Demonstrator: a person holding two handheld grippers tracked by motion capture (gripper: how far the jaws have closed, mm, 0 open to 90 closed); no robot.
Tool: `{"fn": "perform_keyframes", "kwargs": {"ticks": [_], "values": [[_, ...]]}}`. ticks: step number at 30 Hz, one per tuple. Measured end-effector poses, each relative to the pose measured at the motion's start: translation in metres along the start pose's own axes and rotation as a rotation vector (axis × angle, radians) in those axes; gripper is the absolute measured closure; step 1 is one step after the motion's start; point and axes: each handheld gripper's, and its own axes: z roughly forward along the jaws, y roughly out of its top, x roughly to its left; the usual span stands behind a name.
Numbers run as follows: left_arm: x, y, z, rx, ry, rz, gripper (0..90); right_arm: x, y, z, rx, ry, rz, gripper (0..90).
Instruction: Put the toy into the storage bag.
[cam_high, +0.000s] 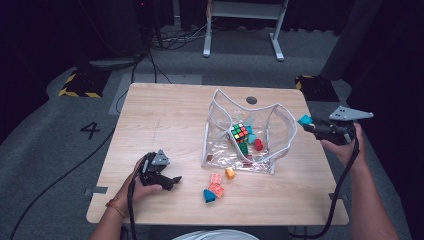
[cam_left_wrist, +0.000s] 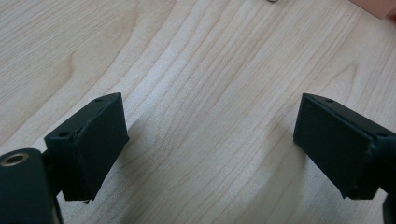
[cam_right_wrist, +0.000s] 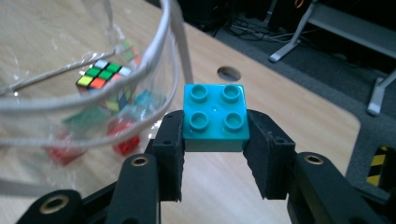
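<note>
A clear plastic bag (cam_high: 272, 131) with a white rim stands open in the middle of the table; inside lie a colour cube (cam_high: 240, 131) and a few bricks, one red (cam_high: 258, 144). My right gripper (cam_high: 306, 122) is held up at the bag's right side, shut on a teal four-stud brick (cam_right_wrist: 215, 116), with the bag's rim (cam_right_wrist: 173, 51) just to its left. My left gripper (cam_high: 175, 181) rests low at the table's front left, its pads (cam_left_wrist: 100, 140) wide apart over bare wood, nothing between them.
In front of the bag lie loose bricks: an orange one (cam_high: 230, 173), a salmon one (cam_high: 216, 184) and a teal one (cam_high: 208, 196). The table's right edge (cam_high: 320, 150) runs below my right hand. A cable hole (cam_high: 251, 100) is at the back.
</note>
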Motion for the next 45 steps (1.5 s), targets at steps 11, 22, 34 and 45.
{"fn": "perform_keyframes", "kwargs": {"ticks": [11, 22, 34, 45], "values": [[0.000, 0.000, 0.000, 0.001, 0.000, 0.000, 9.9, 0.004, 0.051, -0.007, -0.049, 0.015, -0.058, 59.3], [0.000, 0.000, 0.000, 0.001, 0.000, 0.001, 9.8, 0.037, 0.068, 0.006, -0.073, 0.148, -0.112, 59.3], [0.000, 0.000, 0.000, 0.000, 0.000, 0.000, 9.9, 0.077, 0.082, 0.036, 0.003, 0.298, -0.277, 59.3], [0.000, 0.000, 0.000, 0.000, 0.000, 0.000, 9.9, 0.103, 0.096, 0.077, 0.235, 0.336, -0.417, 59.3]]}}
